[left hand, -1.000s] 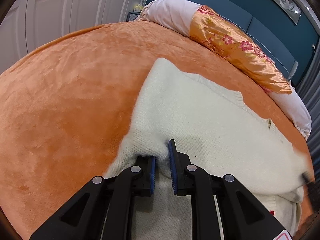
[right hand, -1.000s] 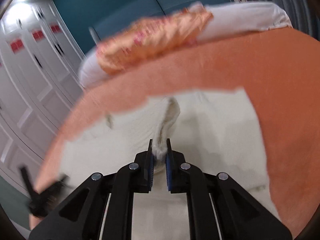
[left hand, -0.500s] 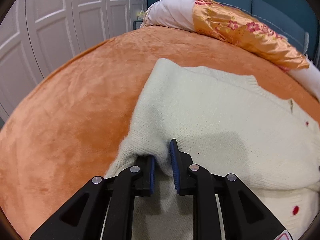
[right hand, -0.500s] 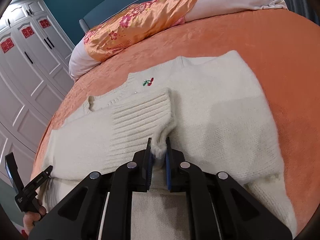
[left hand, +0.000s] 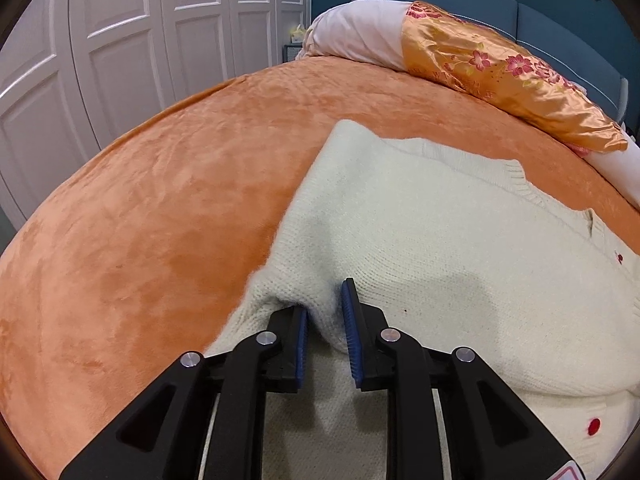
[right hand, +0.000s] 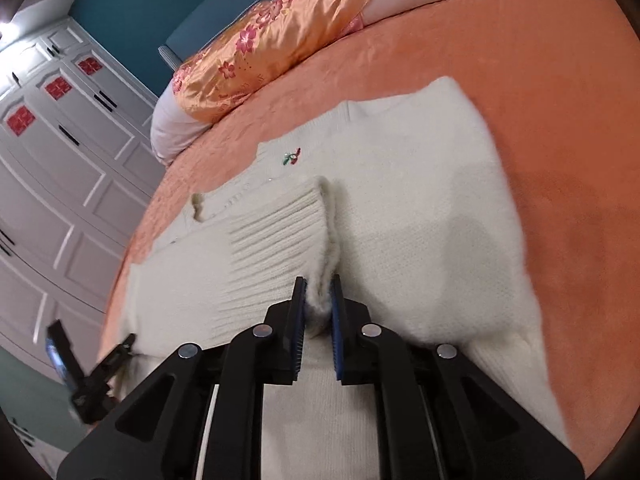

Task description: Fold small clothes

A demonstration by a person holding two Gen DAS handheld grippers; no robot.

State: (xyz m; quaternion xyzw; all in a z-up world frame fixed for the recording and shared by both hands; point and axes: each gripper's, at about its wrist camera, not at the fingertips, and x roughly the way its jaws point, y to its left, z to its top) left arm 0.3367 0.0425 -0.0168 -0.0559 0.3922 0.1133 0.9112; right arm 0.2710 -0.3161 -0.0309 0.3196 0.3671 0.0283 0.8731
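Observation:
A cream knit sweater (left hand: 440, 240) lies flat on the orange bed cover, with a small cherry motif (right hand: 291, 157) near its neckline. My left gripper (left hand: 325, 316) is at the sweater's left side, its blue pads closed on a raised fold of the knit. One sleeve is folded across the body, and its ribbed cuff (right hand: 280, 232) lies flat in the right wrist view. My right gripper (right hand: 317, 304) has the cuff's fuzzy edge between its pads, and its jaws are opening while both pads still touch the knit.
The orange plush bed cover (left hand: 160, 208) spreads to the left and behind the sweater. An orange floral satin pillow (left hand: 500, 68) and a pale bolster (left hand: 356, 32) lie at the head of the bed. White wardrobe doors (left hand: 120, 40) stand beyond the bed's left edge.
The right gripper has carried the cuff across the sweater's body and its pads stand slightly wider apart. The left gripper stays on its fold with a slightly wider gap, and its view has tilted.

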